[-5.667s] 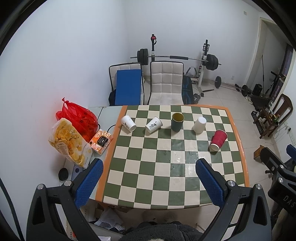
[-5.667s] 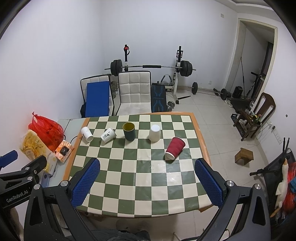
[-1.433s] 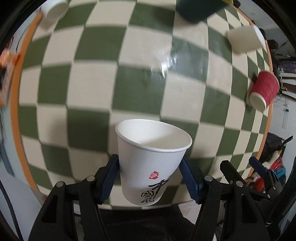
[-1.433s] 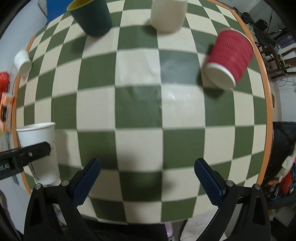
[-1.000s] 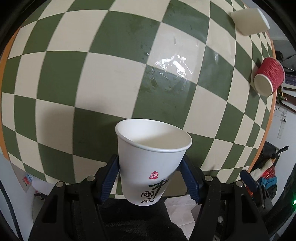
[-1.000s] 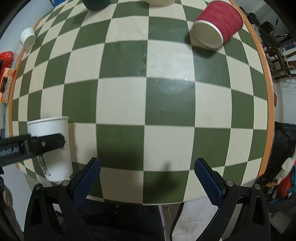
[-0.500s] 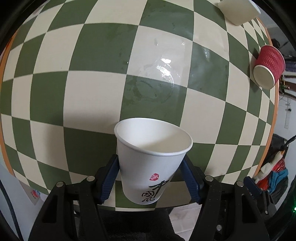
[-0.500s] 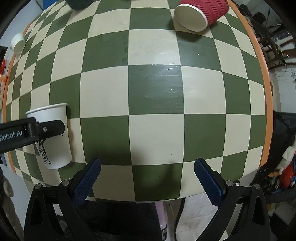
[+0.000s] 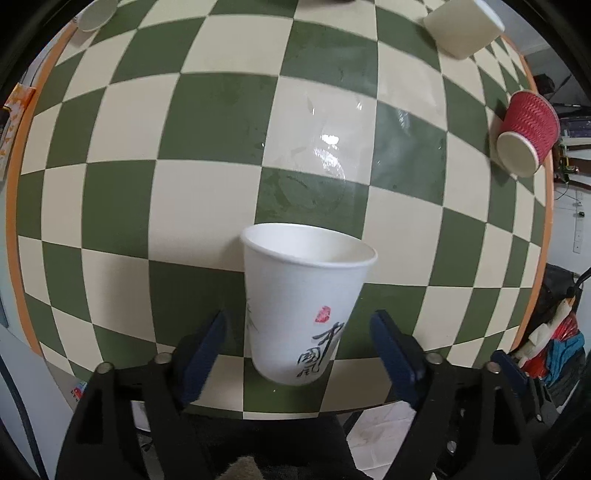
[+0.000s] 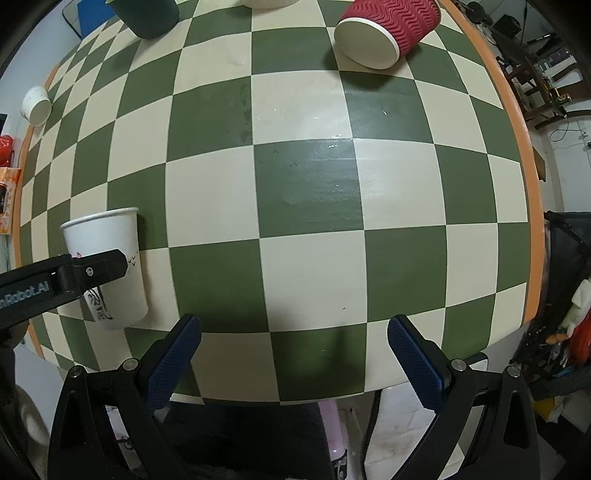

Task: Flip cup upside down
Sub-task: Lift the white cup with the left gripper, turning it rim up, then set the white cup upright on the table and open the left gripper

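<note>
Nearest the left wrist camera, the left gripper (image 9: 297, 341) stands with its blue pads (image 9: 205, 349) spread clear of the white printed paper cup (image 9: 304, 306), a visible gap on each side, so nothing is being held. That cup appears to rest on the checkered table (image 9: 207, 206) near its close edge, mouth pointing away from the camera; whether the rim faces up or down cannot be settled from these views. It looks thin-walled and very light, likely to dent under a hard squeeze and to tip at a nudge, so the sensible hold is gentle, across the mid-body, below the stiffer rolled rim. Off to the side, the right gripper (image 10: 293, 354) hangs wide and empty over bare squares. Farther out lie a red ribbed cup (image 10: 384, 31) on its side, a dark green cup (image 10: 147, 16) and a plain white cup (image 9: 461, 31) at the far edge, and a small white cup (image 10: 36, 106) lying near the left border: five cups in all, two grippers.
</note>
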Action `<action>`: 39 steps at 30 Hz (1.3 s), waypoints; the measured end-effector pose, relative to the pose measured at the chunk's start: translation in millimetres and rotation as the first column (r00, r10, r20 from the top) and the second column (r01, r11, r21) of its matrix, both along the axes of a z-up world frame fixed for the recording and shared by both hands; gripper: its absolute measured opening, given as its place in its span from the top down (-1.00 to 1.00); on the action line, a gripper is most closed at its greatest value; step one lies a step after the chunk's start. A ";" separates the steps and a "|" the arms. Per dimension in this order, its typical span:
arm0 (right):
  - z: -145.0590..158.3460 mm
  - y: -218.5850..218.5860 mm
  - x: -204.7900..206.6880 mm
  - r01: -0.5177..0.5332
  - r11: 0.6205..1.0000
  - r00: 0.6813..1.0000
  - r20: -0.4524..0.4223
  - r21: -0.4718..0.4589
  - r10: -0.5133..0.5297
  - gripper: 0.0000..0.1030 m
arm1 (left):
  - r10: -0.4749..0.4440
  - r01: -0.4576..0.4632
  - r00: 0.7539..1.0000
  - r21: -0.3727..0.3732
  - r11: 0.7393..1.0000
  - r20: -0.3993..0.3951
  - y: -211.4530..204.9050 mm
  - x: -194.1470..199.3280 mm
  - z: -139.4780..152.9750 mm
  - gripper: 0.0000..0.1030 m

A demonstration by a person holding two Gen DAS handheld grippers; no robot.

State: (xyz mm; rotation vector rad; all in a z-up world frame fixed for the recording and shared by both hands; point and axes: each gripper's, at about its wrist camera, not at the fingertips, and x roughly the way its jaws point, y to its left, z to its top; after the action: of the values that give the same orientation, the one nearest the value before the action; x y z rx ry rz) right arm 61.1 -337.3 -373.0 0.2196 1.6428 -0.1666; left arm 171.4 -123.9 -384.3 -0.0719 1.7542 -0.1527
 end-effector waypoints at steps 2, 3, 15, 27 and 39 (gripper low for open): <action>11.1 -5.4 -0.3 0.000 1.000 1.000 0.006 0.009 0.000 -0.99 | -0.001 0.001 1.000 0.003 1.000 0.023 7.2 2.0 11.7 -0.68; 13.3 -3.5 0.2 -0.001 1.000 1.000 0.008 0.011 0.001 -0.99 | 0.000 0.000 1.000 0.002 1.000 0.028 9.9 2.3 16.3 -0.68; 106.5 53.1 -4.6 -0.014 0.997 0.989 0.147 0.078 0.002 -0.99 | -0.085 0.056 0.963 0.117 0.992 0.257 52.0 -38.5 120.5 -0.68; 204.9 98.0 -35.1 -0.045 0.999 0.948 0.316 0.009 0.040 -0.99 | -0.148 0.074 0.893 0.185 0.980 0.424 73.0 -94.5 223.6 -0.68; 238.3 117.6 -50.1 -0.031 0.999 0.942 0.335 0.035 0.017 -0.99 | -0.129 0.073 0.880 0.138 0.988 0.456 87.1 -100.7 247.3 -0.68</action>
State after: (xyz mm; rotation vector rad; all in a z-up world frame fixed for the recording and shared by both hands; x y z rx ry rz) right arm 11.0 -219.7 -134.7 0.2442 1.3098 -0.0721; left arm 70.7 -36.8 -137.1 0.1351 1.2811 -0.1299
